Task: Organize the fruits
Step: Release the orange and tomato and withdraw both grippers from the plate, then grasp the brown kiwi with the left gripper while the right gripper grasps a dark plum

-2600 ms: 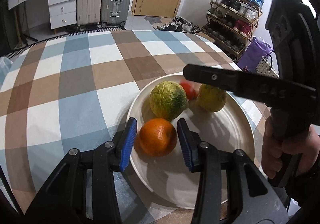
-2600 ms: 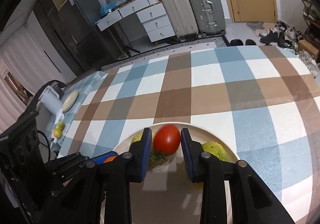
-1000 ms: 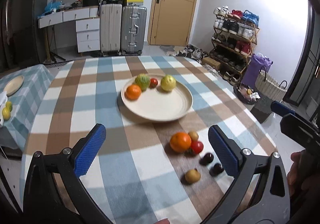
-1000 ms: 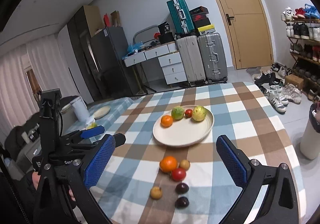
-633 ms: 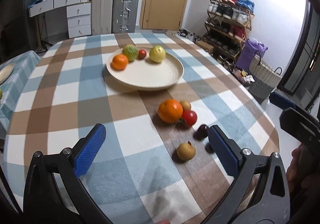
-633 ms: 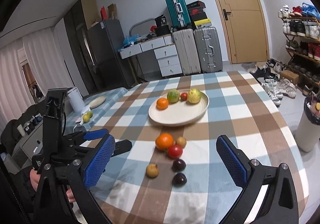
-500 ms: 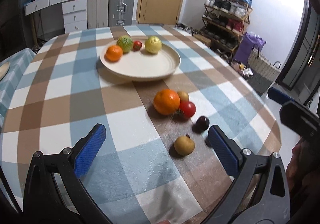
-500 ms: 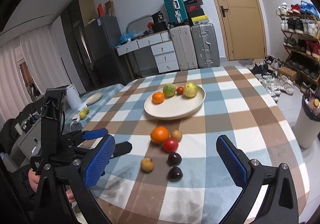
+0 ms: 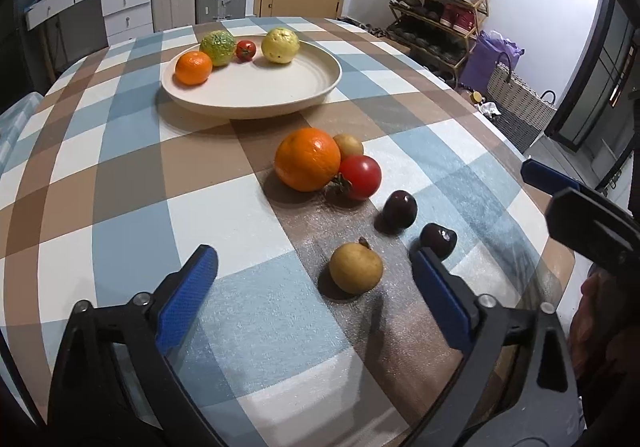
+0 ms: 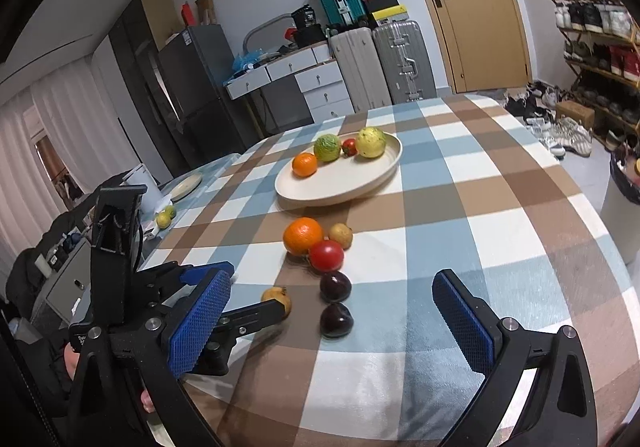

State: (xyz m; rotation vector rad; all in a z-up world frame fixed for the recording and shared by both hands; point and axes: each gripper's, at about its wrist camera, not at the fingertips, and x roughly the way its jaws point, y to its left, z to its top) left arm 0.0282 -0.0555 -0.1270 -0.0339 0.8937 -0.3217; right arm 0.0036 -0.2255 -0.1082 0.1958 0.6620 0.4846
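A cream plate (image 9: 312, 87) holds a small orange (image 9: 193, 67), a green fruit (image 9: 217, 42), a little tomato (image 9: 245, 50) and a yellow fruit (image 9: 280, 45). Nearer me on the checked cloth lie a big orange (image 9: 307, 159), a red tomato (image 9: 360, 177), two dark plums (image 9: 399, 209) and a brown round fruit (image 9: 355, 267). My left gripper (image 9: 314, 263) hovers low over the brown fruit; its jaws are closing, and the fruit lies between them untouched. My right gripper (image 10: 332, 283) stands open above the plums (image 10: 336, 321), empty.
The round table's edge (image 9: 532, 287) runs close on the right, with a basket and shoe rack (image 9: 440, 3) beyond. A low side table (image 10: 188, 183) with a small dish and limes stands at the left. Suitcases and drawers line the far wall.
Both grippers, earlier at the plate with an orange and a tomato, have pulled back and sunk toward the loose fruits. The left jaws have narrowed around the brown fruit.
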